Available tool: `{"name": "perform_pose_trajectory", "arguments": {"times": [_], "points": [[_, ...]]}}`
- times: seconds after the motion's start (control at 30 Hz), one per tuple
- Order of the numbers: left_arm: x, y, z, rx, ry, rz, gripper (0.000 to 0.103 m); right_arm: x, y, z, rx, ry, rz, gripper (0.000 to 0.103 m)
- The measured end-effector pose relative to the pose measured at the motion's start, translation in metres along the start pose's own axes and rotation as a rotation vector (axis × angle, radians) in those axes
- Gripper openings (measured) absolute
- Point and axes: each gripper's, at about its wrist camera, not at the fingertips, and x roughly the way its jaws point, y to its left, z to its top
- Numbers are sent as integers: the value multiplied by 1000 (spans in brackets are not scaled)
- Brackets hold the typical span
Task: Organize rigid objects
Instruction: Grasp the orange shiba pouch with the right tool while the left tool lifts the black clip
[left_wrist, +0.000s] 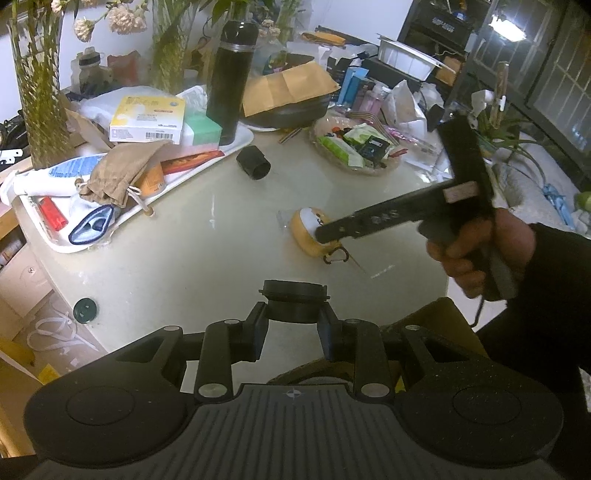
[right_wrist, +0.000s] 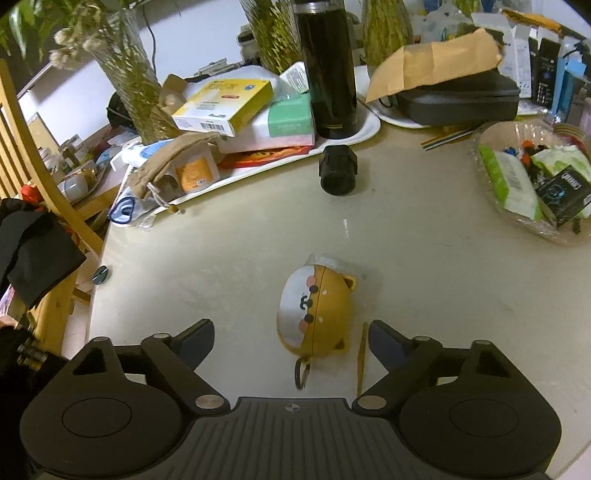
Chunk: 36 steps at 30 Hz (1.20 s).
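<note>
Yellow bear-face case (right_wrist: 316, 308) between wide-open right claw (right_wrist: 291, 339); left claw (left_wrist: 293, 325) clamping black cap (left_wrist: 293, 297).

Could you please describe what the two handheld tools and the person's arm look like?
Both the left tool and right tool are matte black, with ribbed grey bases, round side discs, silver rivets and a small crosshair mark. The right hand shows bare skin below a black sleeve.

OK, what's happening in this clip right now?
A person is tidying a cluttered table with two handheld tools. The left tool is shut on a black round cap, held above the table. The right tool is open, hovering around a yellow cartoon-faced case lying on the table. Another black cylinder lies near the white tray.
</note>
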Motion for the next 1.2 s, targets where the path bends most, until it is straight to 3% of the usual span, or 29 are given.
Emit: {"name": "perform_pose_trajectory", "arguments": {"times": [0.3,0.43,0.73,1.2], "points": [[-1,0,-2,-2,4,-7,29,36,-7,9,51,39,-17,73],[-1,-1,-4,-2,8,-8,29,45,-8,9,52,53,-54,58],[-4,-2,-6,0,8,-4,29,42,-11,8,54,56,-38,56],[-11,-6,-8,14,6,4,29,-9,-13,-4,37,12,-34,56]]}}
